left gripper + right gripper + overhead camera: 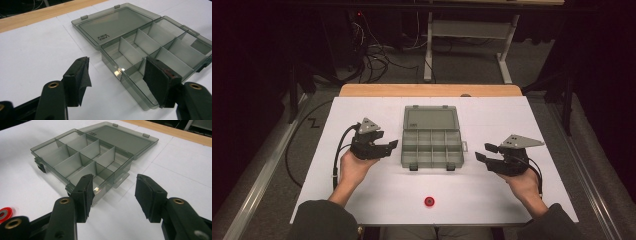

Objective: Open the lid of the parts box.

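Bench [377, 200], white-topped, carries a small red ring [429, 201] near its front edge at about 6 o'clock from the organiser box [432, 148]. Further in, the left claw [393, 145] sits at 9 o'clock of the box, jaws spread with nothing between them, tips just beside the box's left wall. Opposite, at 3 o'clock, the right claw [485, 152] also has its jaws apart and empty, close to the box's side latch. The smoky grey box lies at the bench's centre, compartments bare, its lid [430, 119] folded flat open toward 12 o'clock. Beyond runs the bench's wooden strip [377, 90].
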A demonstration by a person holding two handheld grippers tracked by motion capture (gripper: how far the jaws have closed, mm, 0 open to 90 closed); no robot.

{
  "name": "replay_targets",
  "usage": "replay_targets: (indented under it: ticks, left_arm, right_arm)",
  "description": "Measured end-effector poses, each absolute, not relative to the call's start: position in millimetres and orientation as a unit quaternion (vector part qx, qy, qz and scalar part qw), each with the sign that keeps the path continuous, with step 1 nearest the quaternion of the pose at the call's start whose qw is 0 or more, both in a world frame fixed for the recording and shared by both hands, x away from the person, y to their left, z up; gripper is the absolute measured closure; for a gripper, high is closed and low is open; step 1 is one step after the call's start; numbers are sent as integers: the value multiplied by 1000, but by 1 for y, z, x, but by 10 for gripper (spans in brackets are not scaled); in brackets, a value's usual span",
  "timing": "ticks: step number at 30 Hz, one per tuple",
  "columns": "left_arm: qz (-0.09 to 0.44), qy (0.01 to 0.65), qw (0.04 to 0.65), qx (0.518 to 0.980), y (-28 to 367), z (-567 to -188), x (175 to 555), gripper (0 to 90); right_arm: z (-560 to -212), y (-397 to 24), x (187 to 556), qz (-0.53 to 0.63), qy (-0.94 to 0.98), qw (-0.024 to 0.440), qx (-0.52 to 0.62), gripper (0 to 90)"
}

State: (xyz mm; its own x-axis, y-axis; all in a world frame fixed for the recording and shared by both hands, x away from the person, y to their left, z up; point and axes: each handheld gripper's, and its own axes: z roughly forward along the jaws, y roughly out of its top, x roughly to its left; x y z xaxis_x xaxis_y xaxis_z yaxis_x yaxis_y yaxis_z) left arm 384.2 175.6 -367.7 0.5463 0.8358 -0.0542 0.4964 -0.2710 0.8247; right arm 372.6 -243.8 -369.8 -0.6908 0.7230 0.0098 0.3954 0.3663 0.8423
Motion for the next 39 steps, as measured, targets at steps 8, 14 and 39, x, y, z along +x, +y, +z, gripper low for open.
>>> replay_targets:
  ticks: [8, 14, 39]
  left_arm:
    - [210, 425, 429, 769, 178, -366, 375, 367]
    - [214, 419, 438, 765, 179, -366, 368, 366]
    - [225, 414, 465, 749, 190, -376, 339, 356]
  right_arm:
    - [-372, -254, 363, 462, 794, 195, 345, 491]
    - [-374, -263, 355, 474, 784, 201, 347, 483]
    - [-386, -286, 326, 523, 748, 224, 341, 434]
